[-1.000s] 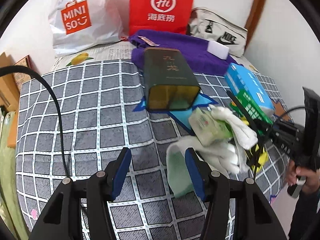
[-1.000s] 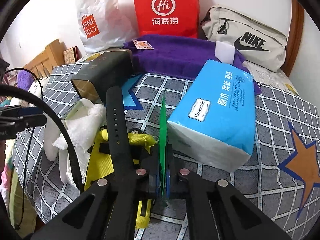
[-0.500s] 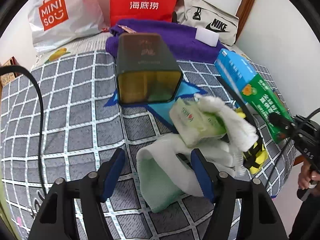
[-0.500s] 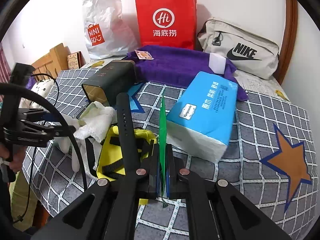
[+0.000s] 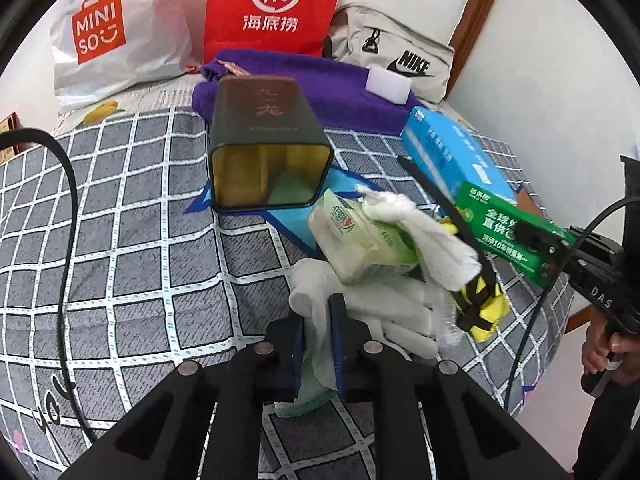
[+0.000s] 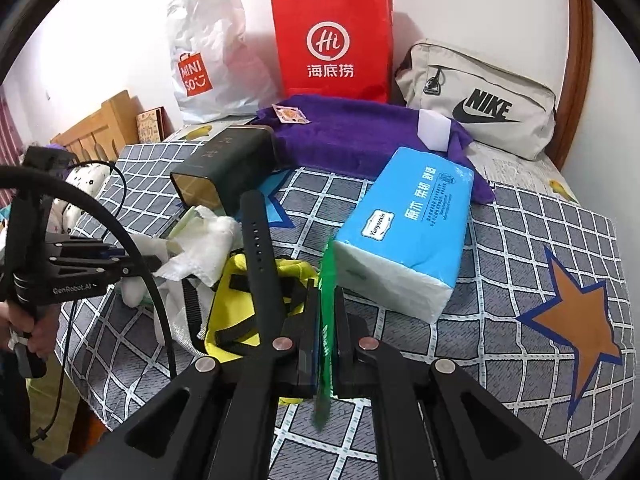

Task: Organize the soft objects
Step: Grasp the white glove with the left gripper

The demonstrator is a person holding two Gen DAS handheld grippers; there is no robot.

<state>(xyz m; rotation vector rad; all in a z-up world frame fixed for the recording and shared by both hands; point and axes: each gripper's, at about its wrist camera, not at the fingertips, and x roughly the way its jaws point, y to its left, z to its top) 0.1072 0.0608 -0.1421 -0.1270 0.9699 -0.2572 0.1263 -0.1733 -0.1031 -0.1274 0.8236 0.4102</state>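
Note:
My left gripper (image 5: 318, 322) is shut on a white-and-mint cloth (image 5: 316, 308) at the near edge of a pile of soft things on the bed. The pile holds a pale green wipes pack (image 5: 360, 236), white cloths (image 5: 424, 232) and a yellow strap bag (image 5: 480, 300). My right gripper (image 6: 326, 304) is shut on a flat green packet (image 6: 326, 328), which also shows in the left wrist view (image 5: 508, 232), held above the yellow bag (image 6: 260, 280). A dark green tin (image 5: 264, 140) lies on its side, open end toward me. A blue tissue pack (image 6: 408, 236) lies right of the pile.
A purple towel (image 6: 352, 132) with a white block (image 6: 434, 128) lies behind the tin. A red paper bag (image 6: 332, 40), a white Miniso bag (image 6: 204, 64) and a beige Nike bag (image 6: 480, 100) stand along the wall. The checked bedcover (image 5: 120, 220) stretches left.
My left gripper moved forward and closed on the white-and-mint cloth. My right gripper lifted a little with the green packet still in it.

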